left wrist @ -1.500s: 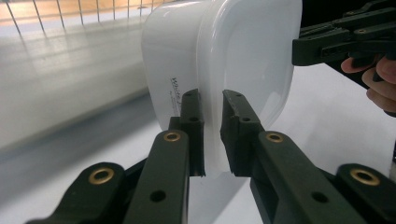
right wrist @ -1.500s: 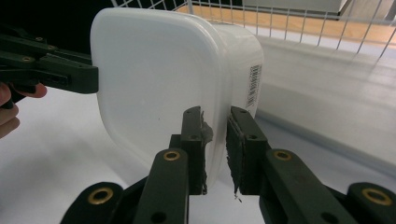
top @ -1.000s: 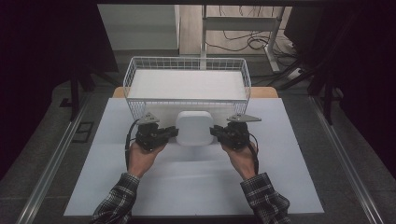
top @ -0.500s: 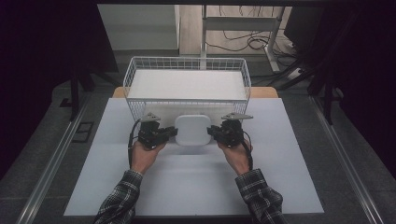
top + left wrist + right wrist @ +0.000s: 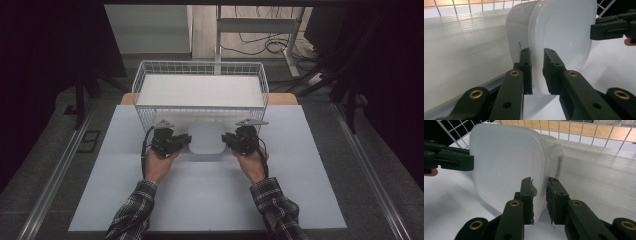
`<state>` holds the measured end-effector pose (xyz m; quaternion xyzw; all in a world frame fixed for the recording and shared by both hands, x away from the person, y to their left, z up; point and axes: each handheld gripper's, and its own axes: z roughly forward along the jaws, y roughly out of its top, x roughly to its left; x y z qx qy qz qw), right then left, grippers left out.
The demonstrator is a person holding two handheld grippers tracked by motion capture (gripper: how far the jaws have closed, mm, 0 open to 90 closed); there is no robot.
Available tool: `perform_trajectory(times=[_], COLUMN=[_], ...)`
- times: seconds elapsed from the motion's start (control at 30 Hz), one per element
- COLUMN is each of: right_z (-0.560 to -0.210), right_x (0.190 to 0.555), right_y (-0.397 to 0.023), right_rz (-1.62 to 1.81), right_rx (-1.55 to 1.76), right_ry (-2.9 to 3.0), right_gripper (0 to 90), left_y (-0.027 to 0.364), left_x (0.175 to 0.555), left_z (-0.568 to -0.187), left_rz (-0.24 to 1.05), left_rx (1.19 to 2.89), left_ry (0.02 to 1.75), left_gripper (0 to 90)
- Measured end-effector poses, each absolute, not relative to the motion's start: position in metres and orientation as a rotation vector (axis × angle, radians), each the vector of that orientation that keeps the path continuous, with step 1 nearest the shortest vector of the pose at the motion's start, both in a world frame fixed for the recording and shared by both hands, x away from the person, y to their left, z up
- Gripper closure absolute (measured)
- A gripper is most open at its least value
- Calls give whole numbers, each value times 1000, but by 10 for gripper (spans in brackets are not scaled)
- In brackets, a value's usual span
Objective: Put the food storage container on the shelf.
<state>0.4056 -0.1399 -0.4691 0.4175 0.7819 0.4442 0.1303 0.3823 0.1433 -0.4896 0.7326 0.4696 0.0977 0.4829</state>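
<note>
White tabletop [image 5: 210, 200], white wire basket [image 5: 200, 70] behind. Left gripper [image 5: 186, 142] and right gripper [image 5: 226, 140] clamp opposite rims of translucent white plastic container [image 5: 206, 138], sharing its weight; probably just above the table.

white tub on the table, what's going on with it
A person holds a white plastic tub between two hand-held tongs, the left tongs clamped on its left rim and the right tongs on its right rim. The tub sits low over the white table, just in front of a white wire basket. Whether it rests on the table or hangs just above it is hard to tell.
</note>
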Motion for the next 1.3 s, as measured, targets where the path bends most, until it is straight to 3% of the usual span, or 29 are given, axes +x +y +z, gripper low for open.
perform_trajectory(times=[0.37,0.43,0.7,0.83,0.93,1.07,1.3], right_z=[-476,-475,-470,-467,-463,-460,-452], right_x=[417,419,428,428,423,414,391], right_y=[-137,-138,-125,-123,-128,-133,-140], right_rz=[1304,1317,1210,1190,1224,1276,1319], right_rx=[1248,1221,1152,1138,1129,1092,1019], right_ry=[2255,2227,2179,2170,2171,2196,2216], right_gripper=[666,712,733,776,821,891,893], left_y=[139,135,133,135,138,138,144], left_x=[390,393,405,402,394,376,343], left_z=[-488,-488,-488,-487,-485,-481,-475], left_rz=[369,395,454,496,485,519,533], left_rx=[1797,1818,1778,1753,1743,1775,1835], left_ry=[1108,1110,1149,1146,1127,1085,1015], left_gripper=[778,772,729,602,560,417,210])
